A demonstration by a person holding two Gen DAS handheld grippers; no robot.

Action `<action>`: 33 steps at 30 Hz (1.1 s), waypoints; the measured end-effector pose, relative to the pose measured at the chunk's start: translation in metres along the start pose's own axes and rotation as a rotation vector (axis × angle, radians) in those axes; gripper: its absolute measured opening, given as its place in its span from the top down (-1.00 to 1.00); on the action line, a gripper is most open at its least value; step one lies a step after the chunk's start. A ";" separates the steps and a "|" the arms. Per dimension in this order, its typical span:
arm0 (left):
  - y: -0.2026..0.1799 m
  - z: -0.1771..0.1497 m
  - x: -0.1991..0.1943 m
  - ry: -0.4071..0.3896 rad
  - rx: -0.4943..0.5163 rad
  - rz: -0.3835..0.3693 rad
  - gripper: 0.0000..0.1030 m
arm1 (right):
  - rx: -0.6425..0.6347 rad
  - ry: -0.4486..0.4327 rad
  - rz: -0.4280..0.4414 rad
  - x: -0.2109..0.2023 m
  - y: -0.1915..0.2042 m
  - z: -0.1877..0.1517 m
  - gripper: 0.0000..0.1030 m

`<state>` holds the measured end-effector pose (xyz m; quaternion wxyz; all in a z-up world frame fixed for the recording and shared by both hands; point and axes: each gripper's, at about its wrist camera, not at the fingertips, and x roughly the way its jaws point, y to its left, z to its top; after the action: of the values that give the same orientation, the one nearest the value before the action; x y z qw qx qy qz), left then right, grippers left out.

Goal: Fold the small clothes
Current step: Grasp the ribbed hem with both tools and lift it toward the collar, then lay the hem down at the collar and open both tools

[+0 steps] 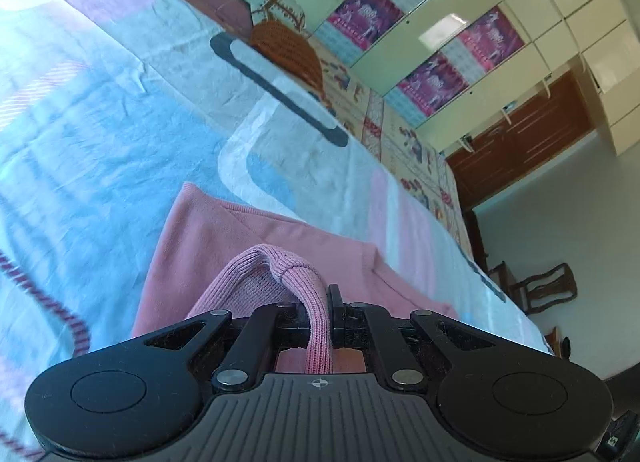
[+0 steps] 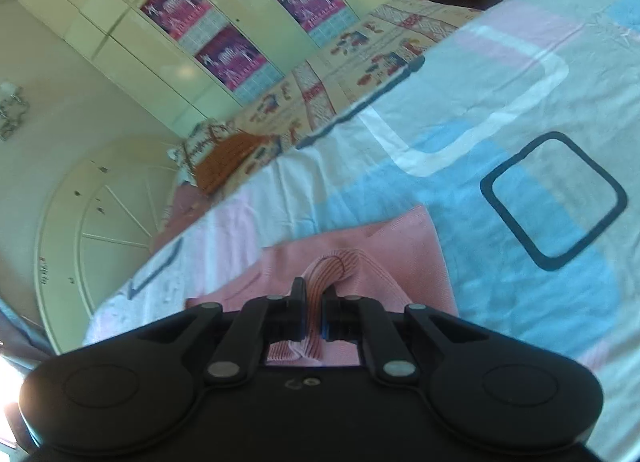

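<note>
A pink knit garment (image 1: 248,246) lies low in the centre of both views, on a bed (image 1: 100,122). The left hand-held gripper (image 1: 316,314) and right hand-held gripper (image 2: 314,312) each pinch its ribbed edge. Folding looks underway, unfinished.

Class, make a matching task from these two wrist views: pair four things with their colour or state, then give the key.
Things:
1. left tongs
2. knitted cushion
3. bed sheet's square outline
4. wardrobe doors

States:
A. orange
B. cream, glossy
C. shut on pink ribbed garment
D. dark blue

Pairs: 1-C, 2-A, 3-D, 4-B
</note>
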<state>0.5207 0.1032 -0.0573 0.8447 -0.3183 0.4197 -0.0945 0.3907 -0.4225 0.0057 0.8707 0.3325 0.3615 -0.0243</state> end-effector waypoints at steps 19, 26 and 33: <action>0.002 0.040 0.057 -0.076 0.281 -0.004 -0.89 | -0.154 -0.105 -0.073 0.054 -0.012 0.017 0.28; -0.030 0.019 0.083 0.038 0.691 0.198 -0.29 | -0.324 -0.042 -0.160 0.081 0.001 0.013 0.10; -0.045 0.003 0.079 -0.035 0.751 0.199 0.79 | -0.504 0.020 -0.181 0.098 0.015 0.004 0.79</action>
<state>0.5775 0.0359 -0.0795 0.9145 0.0539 0.3702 -0.1537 0.4697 -0.3933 -0.0472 0.9167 0.0717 0.3931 -0.0081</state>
